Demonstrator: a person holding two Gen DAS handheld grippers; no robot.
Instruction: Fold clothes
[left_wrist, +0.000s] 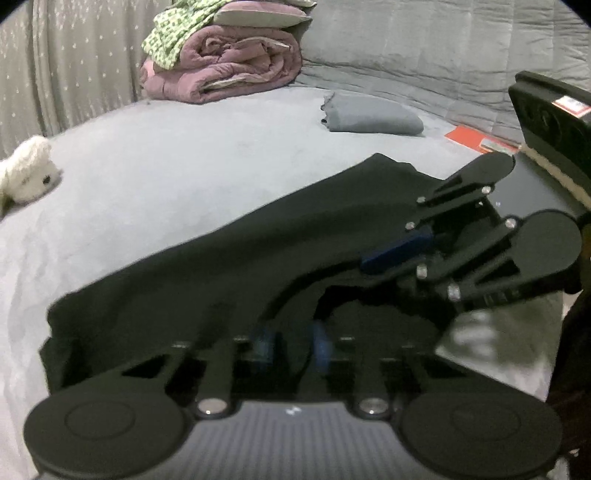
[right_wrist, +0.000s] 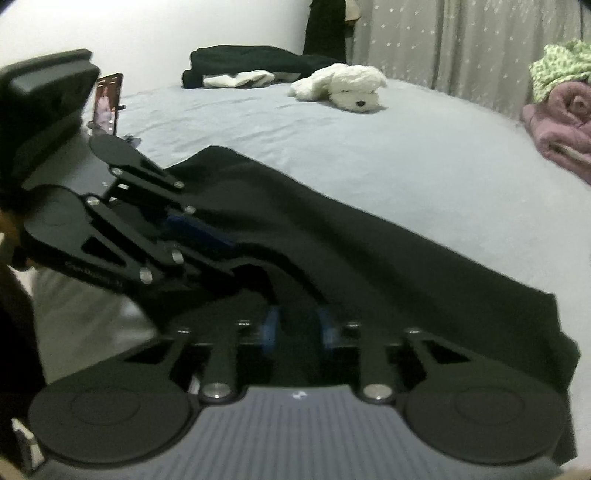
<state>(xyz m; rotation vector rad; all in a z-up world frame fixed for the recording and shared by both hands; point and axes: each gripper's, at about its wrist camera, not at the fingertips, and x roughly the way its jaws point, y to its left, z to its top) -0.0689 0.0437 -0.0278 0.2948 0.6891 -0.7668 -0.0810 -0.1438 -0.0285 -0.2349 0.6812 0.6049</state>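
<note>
Grey bed, one dark garment held at its near edge

Grey sheets cover the bed (left_wrist: 184, 155), and a black garment (left_wrist: 229, 258) lies across its near part. The left gripper (left_wrist: 291, 343) and the right gripper (right_wrist: 299, 328) stand side by side at the near hem. Their blue fingers (right_wrist: 271, 326) seem to pinch the cloth, probably to lift this edge evenly for a fold. A folded grey piece (left_wrist: 373, 118) lies further back.

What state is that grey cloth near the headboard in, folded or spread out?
Folded. The grey cloth lies as a compact thick rectangle with stacked edges on the bed.
</note>
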